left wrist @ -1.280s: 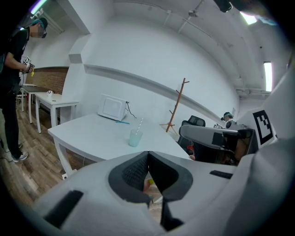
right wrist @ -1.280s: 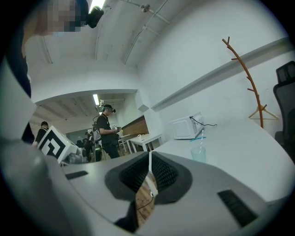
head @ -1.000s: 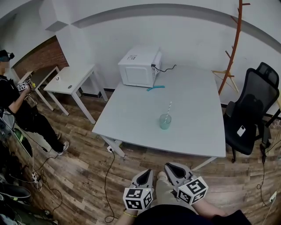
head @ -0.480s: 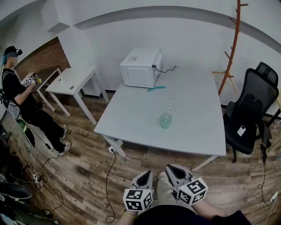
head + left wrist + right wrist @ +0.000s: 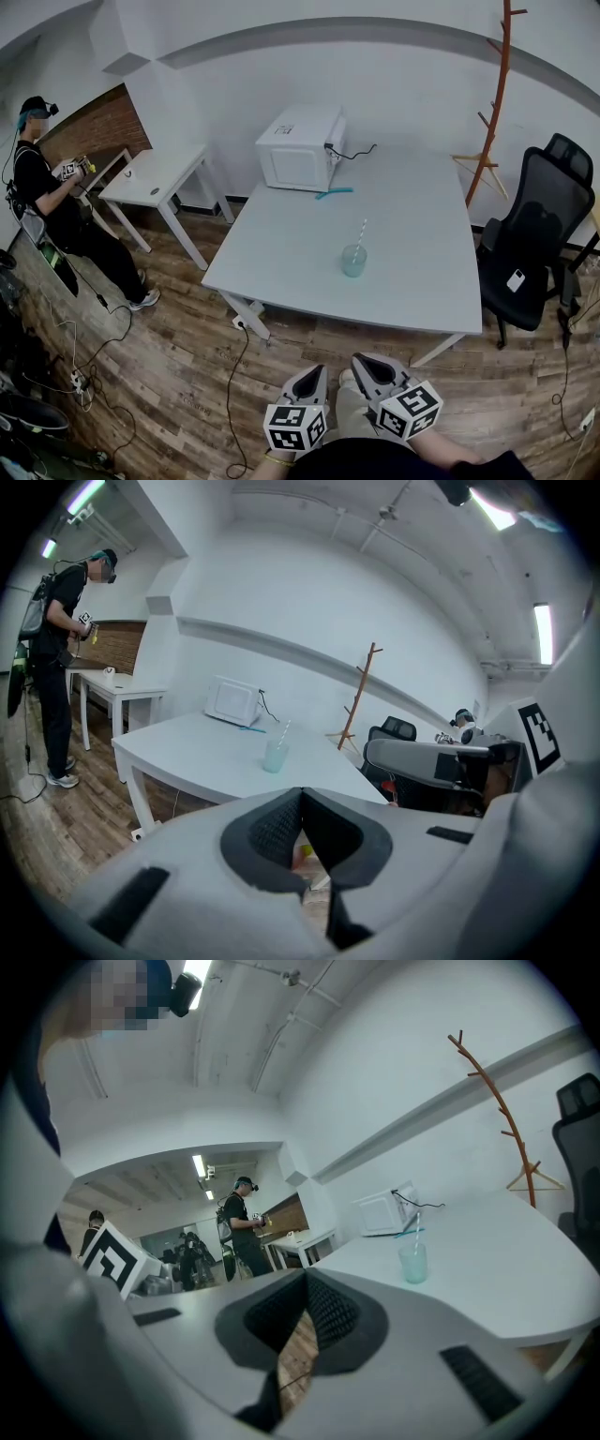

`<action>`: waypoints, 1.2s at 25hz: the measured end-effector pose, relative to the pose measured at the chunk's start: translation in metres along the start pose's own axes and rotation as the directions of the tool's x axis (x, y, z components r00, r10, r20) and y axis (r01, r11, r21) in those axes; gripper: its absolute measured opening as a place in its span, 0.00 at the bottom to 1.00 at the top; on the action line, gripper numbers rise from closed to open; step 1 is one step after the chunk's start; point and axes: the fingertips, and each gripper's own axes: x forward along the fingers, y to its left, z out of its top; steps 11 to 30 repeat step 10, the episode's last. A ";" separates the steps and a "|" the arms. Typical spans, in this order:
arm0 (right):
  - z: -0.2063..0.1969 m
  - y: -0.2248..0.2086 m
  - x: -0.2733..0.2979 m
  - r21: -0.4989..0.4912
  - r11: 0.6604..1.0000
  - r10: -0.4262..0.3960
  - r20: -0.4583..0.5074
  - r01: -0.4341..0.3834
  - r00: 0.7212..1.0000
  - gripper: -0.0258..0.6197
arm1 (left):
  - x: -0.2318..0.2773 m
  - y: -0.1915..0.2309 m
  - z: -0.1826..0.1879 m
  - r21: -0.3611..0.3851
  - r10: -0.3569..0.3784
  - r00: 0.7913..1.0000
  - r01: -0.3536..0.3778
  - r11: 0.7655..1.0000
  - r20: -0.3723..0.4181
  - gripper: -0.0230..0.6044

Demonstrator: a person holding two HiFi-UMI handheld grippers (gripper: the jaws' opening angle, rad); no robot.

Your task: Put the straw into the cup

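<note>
Over on the far left a person (image 5: 42, 178) in dark clothes stands on the wood floor (image 5: 169, 356), holding some small gadget, with a brick wall patch behind them. Next along is a small white side table (image 5: 155, 173), and then the big white table (image 5: 281, 253) that takes up the middle of the head view. At its far edge sits a white microwave (image 5: 300, 147) with a black cord trailing off to the right, and a thin teal thing (image 5: 335, 192) lies just in front of it, can't tell what it is. Down at the bottom, off the table's near edge and over the floor, is the left gripper (image 5: 316, 371). Its own view shows the jaws pressed together at the tips with nothing between them. A bit further right, out on the tabletop, is the see-through greenish cup (image 5: 353, 260), and the striped white straw (image 5: 361, 232) is already standing in it, leaning up and to the right. The cup is well apart from both grippers. The right gripper (image 5: 362, 361) sits just beside the left one, also low over the floor, jaws closed tight and empty too. Past the table on the right there's an orange-brown coat rack (image 5: 497, 94) against the white wall, and then a black office chair (image 5: 539, 234) with some small white thing on its seat.
</note>
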 end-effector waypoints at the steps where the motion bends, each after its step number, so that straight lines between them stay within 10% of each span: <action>1: 0.000 0.000 0.000 -0.001 1.000 0.001 0.000 -0.001 1.000 0.08 | 0.000 0.000 0.000 0.001 0.000 1.000 0.000 1.000 0.000 0.05; 30: -0.003 0.004 0.005 0.000 1.000 0.007 -0.007 -0.007 1.000 0.08 | 0.000 0.004 -0.001 -0.012 -0.011 1.000 0.010 1.000 -0.005 0.05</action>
